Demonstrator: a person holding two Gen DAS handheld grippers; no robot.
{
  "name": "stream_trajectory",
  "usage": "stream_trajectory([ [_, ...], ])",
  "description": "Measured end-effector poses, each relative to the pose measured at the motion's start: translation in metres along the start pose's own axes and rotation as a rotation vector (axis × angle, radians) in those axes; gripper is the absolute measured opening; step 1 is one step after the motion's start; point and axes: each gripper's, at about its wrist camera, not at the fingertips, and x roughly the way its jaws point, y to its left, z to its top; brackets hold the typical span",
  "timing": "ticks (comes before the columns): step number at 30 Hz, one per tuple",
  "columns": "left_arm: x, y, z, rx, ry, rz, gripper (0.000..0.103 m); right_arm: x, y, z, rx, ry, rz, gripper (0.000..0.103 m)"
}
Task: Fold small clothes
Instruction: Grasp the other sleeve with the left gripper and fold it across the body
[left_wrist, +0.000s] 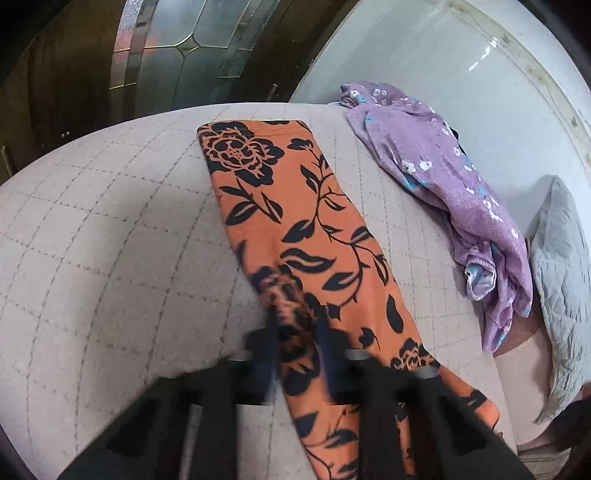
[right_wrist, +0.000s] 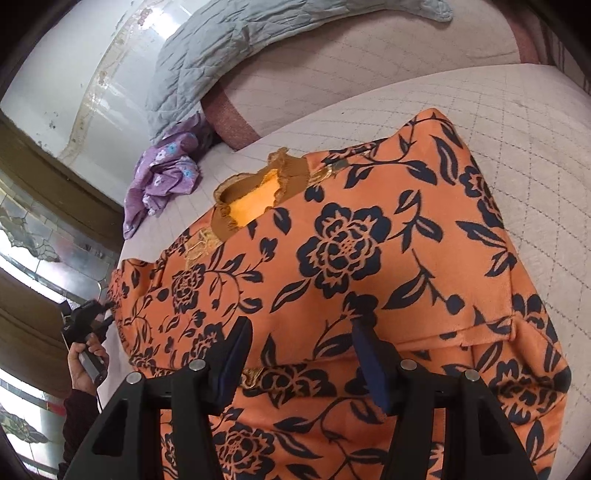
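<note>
An orange garment with a black flower print (left_wrist: 295, 206) lies on the pale quilted bed (left_wrist: 110, 240). In the left wrist view it runs away from me as a long strip. My left gripper (left_wrist: 299, 325) is shut on a bunched edge of it, blurred by motion. In the right wrist view the same garment (right_wrist: 351, 251) fills the middle, its neckline (right_wrist: 255, 195) at the far side. My right gripper (right_wrist: 299, 339) is open just above the cloth, jaws apart and holding nothing. The left gripper (right_wrist: 107, 314) also shows at the garment's left edge, held by a hand.
A crumpled purple floral garment (left_wrist: 443, 177) lies at the bed's right side, also in the right wrist view (right_wrist: 162, 177). A grey quilted blanket (right_wrist: 207, 62) lies beside it. A white wall (left_wrist: 443, 55) and a dark wooden door with patterned glass (left_wrist: 177, 48) stand behind.
</note>
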Motion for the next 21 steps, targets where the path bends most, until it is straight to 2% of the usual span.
stream_trajectory([
  [4, -0.008, -0.009, 0.0, 0.055, -0.043, 0.01, 0.006, -0.008, -0.006, 0.004, 0.024, -0.035, -0.007, 0.061],
  [6, -0.024, -0.024, -0.002, 0.103, -0.083, -0.001, 0.006, -0.018, -0.008, 0.006, 0.034, -0.07, -0.008, 0.061],
  [10, -0.08, -0.075, -0.02, 0.227, -0.168, -0.091, 0.006, -0.033, -0.014, 0.011, 0.065, -0.117, 0.002, 0.061],
  [12, -0.108, -0.108, -0.042, 0.32, -0.196, -0.126, 0.006, -0.043, -0.02, 0.013, 0.088, -0.145, 0.003, 0.061],
  [14, -0.137, -0.147, -0.078, 0.462, -0.235, -0.144, 0.006, -0.056, -0.027, 0.017, 0.121, -0.18, 0.016, 0.061],
  [15, -0.153, -0.175, -0.106, 0.569, -0.268, -0.165, 0.006, -0.061, -0.031, 0.018, 0.133, -0.195, 0.024, 0.061],
  [17, -0.169, -0.209, -0.151, 0.713, -0.283, -0.22, 0.006, -0.074, -0.036, 0.021, 0.156, -0.228, 0.034, 0.061],
  [19, -0.178, -0.242, -0.216, 0.899, -0.255, -0.284, 0.007, -0.086, -0.042, 0.023, 0.17, -0.256, 0.035, 0.061],
  [20, -0.176, -0.253, -0.243, 0.96, -0.233, -0.287, 0.01, -0.091, -0.045, 0.023, 0.174, -0.269, 0.031, 0.061],
  [21, -0.17, -0.263, -0.282, 1.049, -0.178, -0.278, 0.01, -0.097, -0.048, 0.024, 0.177, -0.286, 0.022, 0.061],
])
